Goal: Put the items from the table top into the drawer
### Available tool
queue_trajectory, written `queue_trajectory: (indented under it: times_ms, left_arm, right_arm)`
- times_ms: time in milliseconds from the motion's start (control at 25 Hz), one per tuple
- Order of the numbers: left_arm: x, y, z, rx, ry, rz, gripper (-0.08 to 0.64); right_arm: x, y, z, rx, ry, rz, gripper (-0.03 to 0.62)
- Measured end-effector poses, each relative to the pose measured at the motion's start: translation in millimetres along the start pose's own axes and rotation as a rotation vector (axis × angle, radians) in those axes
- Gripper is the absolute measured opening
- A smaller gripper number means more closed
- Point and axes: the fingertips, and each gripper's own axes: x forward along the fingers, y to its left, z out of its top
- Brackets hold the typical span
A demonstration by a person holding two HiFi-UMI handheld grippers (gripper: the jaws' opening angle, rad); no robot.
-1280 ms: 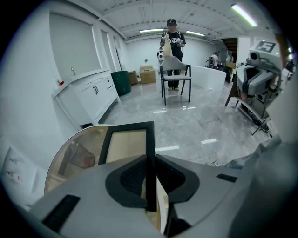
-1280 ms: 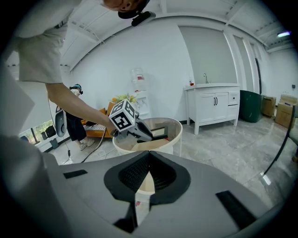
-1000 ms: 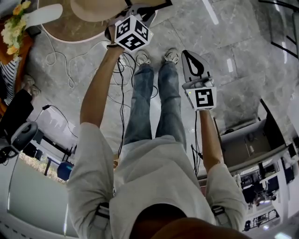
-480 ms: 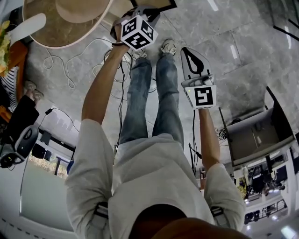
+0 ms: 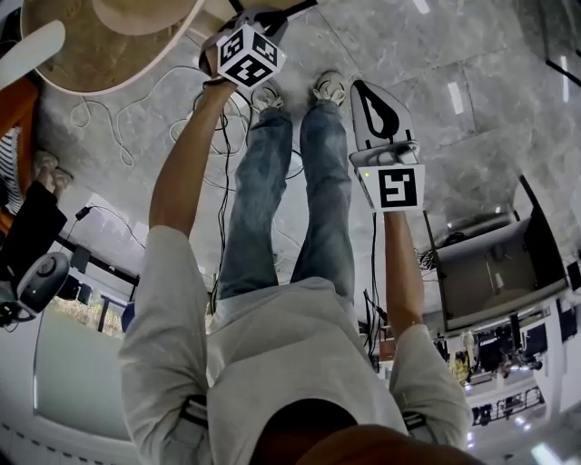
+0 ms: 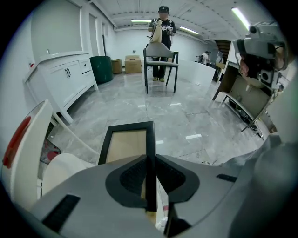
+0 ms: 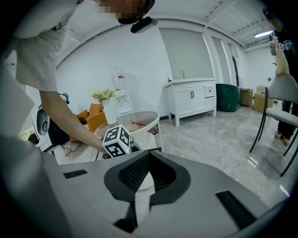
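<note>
A black picture frame [image 6: 150, 135] with a tan inside stands edge-on between the pads of my left gripper [image 6: 150, 155], which is shut on its right-hand bar. In the head view the left gripper [image 5: 259, 16] reaches out beside the round table [image 5: 82, 64], its marker cube [image 5: 245, 54] facing up. A beige hat [image 5: 136, 14] lies on that table. My right gripper [image 5: 363, 86] hangs over the floor to the right of the person's shoes, shut with nothing in it; its fingertips [image 7: 148, 155] meet in the right gripper view.
Cables [image 5: 218, 118] trail over the marble floor by the person's feet [image 5: 329, 88]. A grey open unit [image 5: 495, 268] stands at the right. Farther off are a white cabinet [image 6: 70, 74], a chair [image 6: 160, 65] and a standing person [image 6: 162, 28].
Both grippers have sunk toward the floor, the left one more, still gripping the frame. The round table has slid toward the upper left of the head view.
</note>
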Motion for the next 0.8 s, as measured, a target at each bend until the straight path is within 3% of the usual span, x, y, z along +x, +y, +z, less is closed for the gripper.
queue_trajectory:
  times_ms: [360,800]
  left_arm:
    - [50,25,-67,-0.030,0.028,0.048,0.071]
    - [92,51,-151,-0.179,0.123,0.074,0.071]
  right_arm:
    - [60,0,-52,0.012,-0.016,0.024,0.023]
    - [100,-25,-74,-0.019,-0.093,0.020,0.023]
